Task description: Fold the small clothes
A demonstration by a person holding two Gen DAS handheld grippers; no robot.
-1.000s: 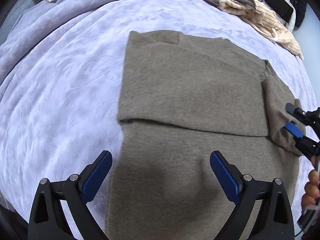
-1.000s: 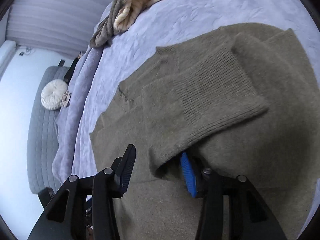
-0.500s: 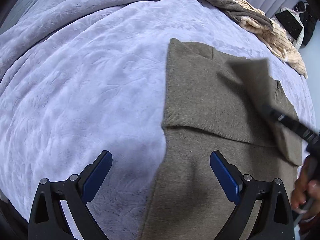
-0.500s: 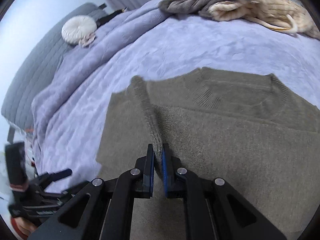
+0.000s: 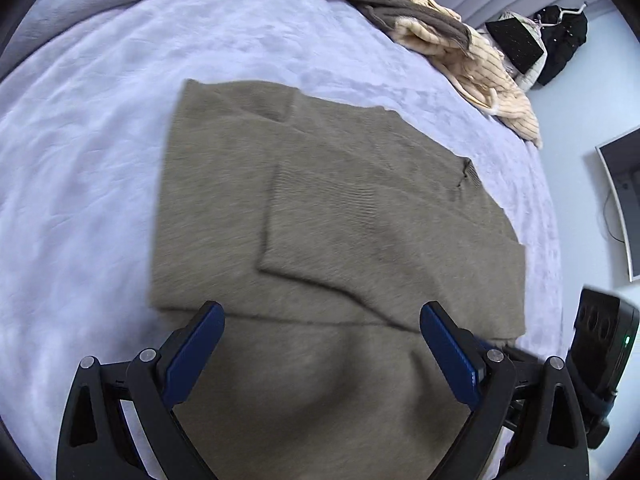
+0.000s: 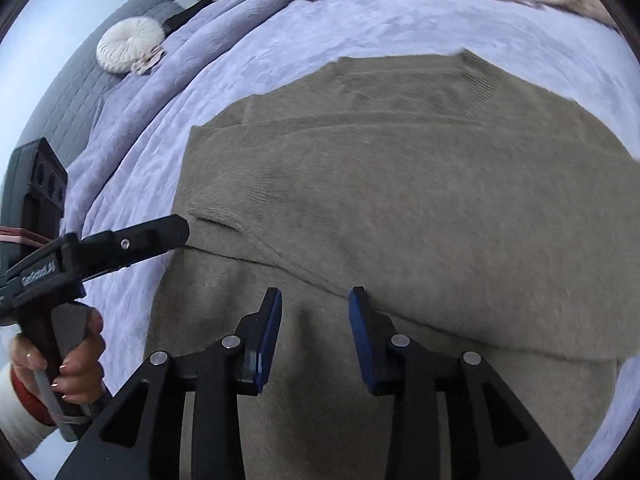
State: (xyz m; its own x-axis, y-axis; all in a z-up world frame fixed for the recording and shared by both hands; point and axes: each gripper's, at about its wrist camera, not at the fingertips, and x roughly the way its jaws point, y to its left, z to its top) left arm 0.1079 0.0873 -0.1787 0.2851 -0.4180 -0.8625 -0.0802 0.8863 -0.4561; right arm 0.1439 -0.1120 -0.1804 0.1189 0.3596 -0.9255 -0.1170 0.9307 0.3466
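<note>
We hold left gripper (image 5: 320, 344) over near part of olive sweater (image 5: 320, 208) — jaws spread wide, nothing pinched. Right gripper (image 6: 314, 332) jaws just been opening, now parted, nothing between, sleeve laid across body. Sweater flat on lilac bedspread (image 5: 100, 140); pile of clothes (image 5: 452, 48) at far right edge.

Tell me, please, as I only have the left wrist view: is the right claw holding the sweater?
Observer: No. The right claw has just been opening; nothing is between its jaws, and it is above the sweater.
Operator: Is anything else on that side?
Observer: A round white cushion, upper left in the right wrist view.
Operator: How is the left tool held?
Observer: A hand grips its handle.
</note>
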